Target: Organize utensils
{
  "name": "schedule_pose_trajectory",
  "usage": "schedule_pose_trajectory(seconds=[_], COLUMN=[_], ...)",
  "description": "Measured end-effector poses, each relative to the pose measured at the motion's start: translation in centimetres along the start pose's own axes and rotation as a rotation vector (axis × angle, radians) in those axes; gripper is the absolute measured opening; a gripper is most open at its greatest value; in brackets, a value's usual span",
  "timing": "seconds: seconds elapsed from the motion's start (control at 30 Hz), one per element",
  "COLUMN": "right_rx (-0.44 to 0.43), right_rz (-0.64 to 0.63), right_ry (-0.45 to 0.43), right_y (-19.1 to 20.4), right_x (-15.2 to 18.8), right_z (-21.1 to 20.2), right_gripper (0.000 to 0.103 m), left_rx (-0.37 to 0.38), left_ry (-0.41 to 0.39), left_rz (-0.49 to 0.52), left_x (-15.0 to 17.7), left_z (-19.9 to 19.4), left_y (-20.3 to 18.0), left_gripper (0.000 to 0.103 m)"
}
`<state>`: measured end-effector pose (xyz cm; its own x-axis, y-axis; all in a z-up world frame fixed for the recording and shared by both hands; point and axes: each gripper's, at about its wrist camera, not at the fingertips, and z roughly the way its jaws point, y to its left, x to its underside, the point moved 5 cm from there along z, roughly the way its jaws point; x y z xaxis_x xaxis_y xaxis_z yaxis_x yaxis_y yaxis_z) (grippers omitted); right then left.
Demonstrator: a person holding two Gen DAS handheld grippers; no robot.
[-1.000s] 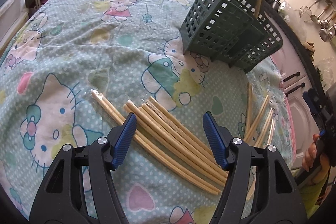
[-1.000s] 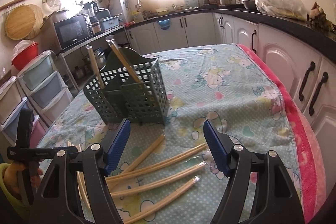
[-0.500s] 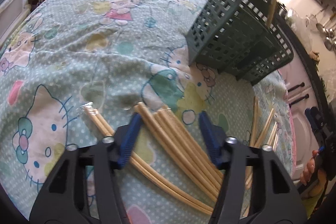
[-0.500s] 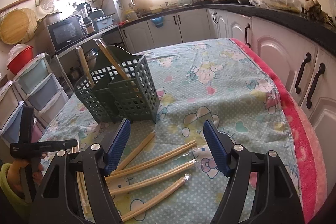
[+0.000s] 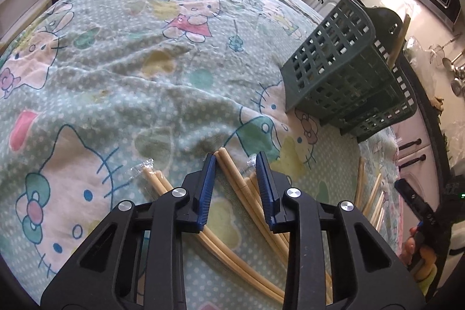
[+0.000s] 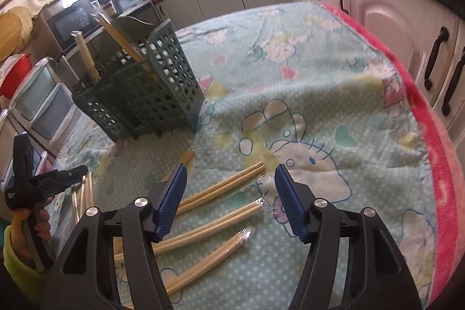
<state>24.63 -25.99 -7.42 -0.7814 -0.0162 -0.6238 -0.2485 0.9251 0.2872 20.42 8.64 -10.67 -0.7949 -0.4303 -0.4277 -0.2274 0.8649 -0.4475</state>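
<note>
Several wrapped pairs of wooden chopsticks lie on the Hello Kitty tablecloth. My left gripper is low over them, its jaws narrowed around the ends of one pair but still open. A green lattice utensil basket stands beyond, with chopsticks upright in it. In the right wrist view my right gripper is open and empty above other wrapped chopsticks. The basket stands to its left.
The left gripper shows at the left edge of the right wrist view. White kitchen cabinets run along the right of the table. A pink cloth border marks the table's right edge. Storage drawers stand at left.
My left gripper has dropped onto the chopsticks and its jaws have narrowed around one pair. My right gripper has moved closer to its chopsticks and stayed open.
</note>
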Motion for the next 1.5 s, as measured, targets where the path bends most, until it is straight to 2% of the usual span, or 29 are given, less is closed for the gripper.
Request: schedule_pose_trajectory(seconds=[0.13, 0.27, 0.37, 0.43, 0.47, 0.53, 0.73, 0.97, 1.1, 1.5], right_rx=[-0.004, 0.001, 0.004, 0.011, 0.018, 0.016, -0.004, -0.056, -0.109, -0.212], right_rz=[0.018, 0.038, 0.059, 0.064, 0.067, 0.073, 0.077, 0.086, 0.087, -0.041], right_ry=[0.026, 0.066, 0.083, 0.078, 0.076, 0.071, 0.03, -0.037, -0.076, -0.22], right_y=[-0.5, -1.1, -1.4, -1.6, -1.7, -1.9, -1.8, -1.0, -0.1, 5.5], right_x=[-0.1, -0.2, -0.2, -0.3, -0.4, -0.7, -1.6, -3.1, -4.1, -5.8], right_z=[1.2, 2.7, 3.6, 3.9, 3.9, 4.1, 3.6, 1.6, 0.0, -5.7], right_gripper=[0.06, 0.054, 0.045, 0.032, 0.029, 0.015, 0.002, 0.001, 0.001, 0.001], left_rx=[0.007, 0.026, 0.032, 0.036, 0.038, 0.041, 0.049, 0.078, 0.104, 0.189], left_ry=[0.0, 0.002, 0.002, 0.002, 0.002, 0.003, 0.007, -0.026, -0.088, -0.201], left_rz=[-0.024, -0.039, -0.044, -0.047, -0.05, -0.05, -0.045, -0.022, 0.019, 0.144], left_x=[-0.4, -0.8, -1.0, -1.1, -1.2, -1.3, -1.7, -2.4, -3.0, -4.0], left_z=[0.1, 0.2, 0.3, 0.4, 0.5, 0.5, 0.6, -1.1, -3.4, -8.6], left_y=[0.7, 1.0, 1.1, 1.1, 1.2, 1.2, 1.3, 0.6, -0.6, -5.8], left_gripper=[0.014, 0.013, 0.013, 0.013, 0.013, 0.013, 0.008, 0.007, 0.006, 0.003])
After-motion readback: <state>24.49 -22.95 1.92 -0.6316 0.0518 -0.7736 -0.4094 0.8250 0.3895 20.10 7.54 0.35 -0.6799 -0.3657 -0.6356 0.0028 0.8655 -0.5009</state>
